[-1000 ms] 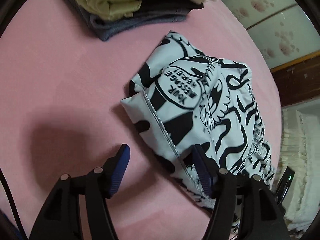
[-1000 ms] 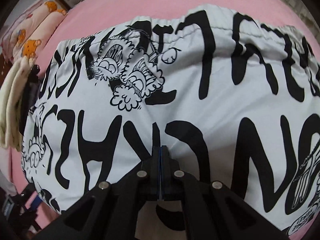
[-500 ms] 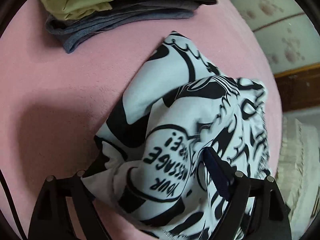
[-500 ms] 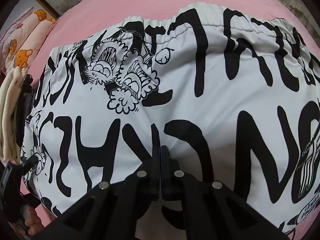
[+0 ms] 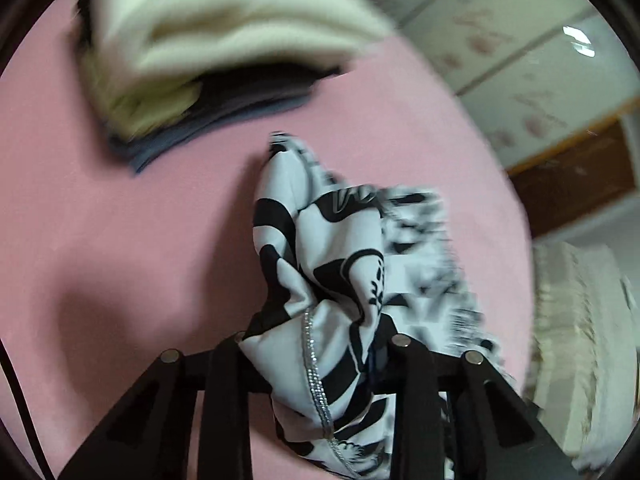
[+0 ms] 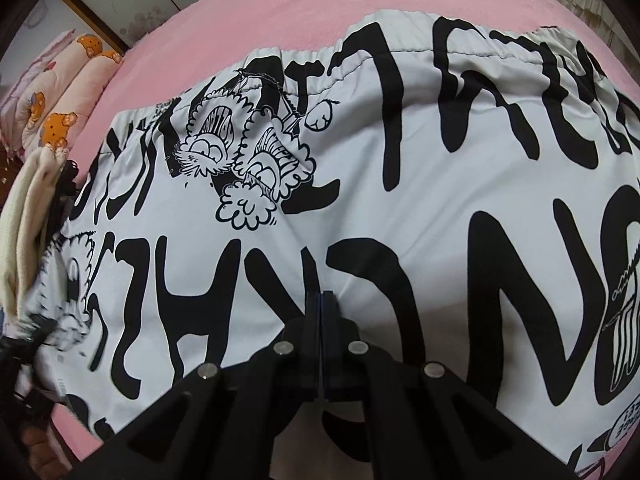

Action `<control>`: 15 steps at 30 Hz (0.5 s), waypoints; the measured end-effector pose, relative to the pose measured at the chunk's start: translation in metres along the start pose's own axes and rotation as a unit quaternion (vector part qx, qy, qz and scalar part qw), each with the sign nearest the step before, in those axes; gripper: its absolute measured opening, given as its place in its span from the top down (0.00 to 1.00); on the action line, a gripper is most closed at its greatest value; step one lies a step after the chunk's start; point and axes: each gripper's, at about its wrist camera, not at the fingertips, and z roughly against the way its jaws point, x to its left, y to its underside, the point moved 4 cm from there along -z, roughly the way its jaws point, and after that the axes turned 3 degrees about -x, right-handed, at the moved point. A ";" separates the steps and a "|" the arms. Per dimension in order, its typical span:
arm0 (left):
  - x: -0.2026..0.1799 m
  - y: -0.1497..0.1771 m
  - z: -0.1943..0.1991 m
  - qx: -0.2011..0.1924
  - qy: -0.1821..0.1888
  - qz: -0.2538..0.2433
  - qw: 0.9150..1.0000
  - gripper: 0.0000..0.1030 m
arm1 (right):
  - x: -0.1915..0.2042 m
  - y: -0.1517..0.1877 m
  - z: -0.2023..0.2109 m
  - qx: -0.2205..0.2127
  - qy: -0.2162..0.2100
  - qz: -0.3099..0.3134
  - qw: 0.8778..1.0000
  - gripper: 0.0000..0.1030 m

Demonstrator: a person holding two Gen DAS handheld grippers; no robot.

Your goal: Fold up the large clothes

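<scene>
The left gripper [image 5: 316,364] has just closed, pinching the printed trousers' [image 6: 360,184] hem; the right gripper [image 6: 322,300], pressed together, pins them mid-bed [image 5: 120,220]; better carry the hem toward the waistband, edges aligned

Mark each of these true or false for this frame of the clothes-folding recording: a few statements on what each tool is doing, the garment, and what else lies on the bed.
1. The left tool has a bunch of the black-and-white printed garment between its fingers. True; its jaws have just been closing on that fabric.
2. The right tool stands wide open above the garment. False; its fingers are shut together over the printed cloth.
3. The garment lies on a pink bed cover. True.
4. The garment is plain blue. False; it is white with bold black lettering and cartoon figures.
5. A stack of folded clothes lies beyond the garment in the left wrist view. True.
</scene>
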 end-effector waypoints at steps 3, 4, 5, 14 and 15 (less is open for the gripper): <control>-0.041 0.004 0.024 -0.022 0.038 -0.035 0.998 0.78 | -0.008 -0.001 0.000 0.002 -0.017 0.002 1.000 1.00; -0.059 0.009 0.031 -0.027 0.053 -0.050 0.997 0.78 | -0.011 0.000 0.001 0.002 -0.025 0.004 1.000 1.00; -0.076 0.014 0.038 -0.033 0.060 -0.068 0.995 0.78 | -0.014 0.000 0.001 0.001 -0.031 0.002 1.000 1.00; -0.214 0.095 0.093 -0.063 0.141 -0.182 0.971 0.79 | -0.061 0.001 0.023 0.040 -0.108 -0.015 0.993 1.00; -0.229 0.109 0.096 -0.064 0.143 -0.197 0.968 0.79 | -0.067 0.001 0.026 0.048 -0.115 -0.007 0.992 1.00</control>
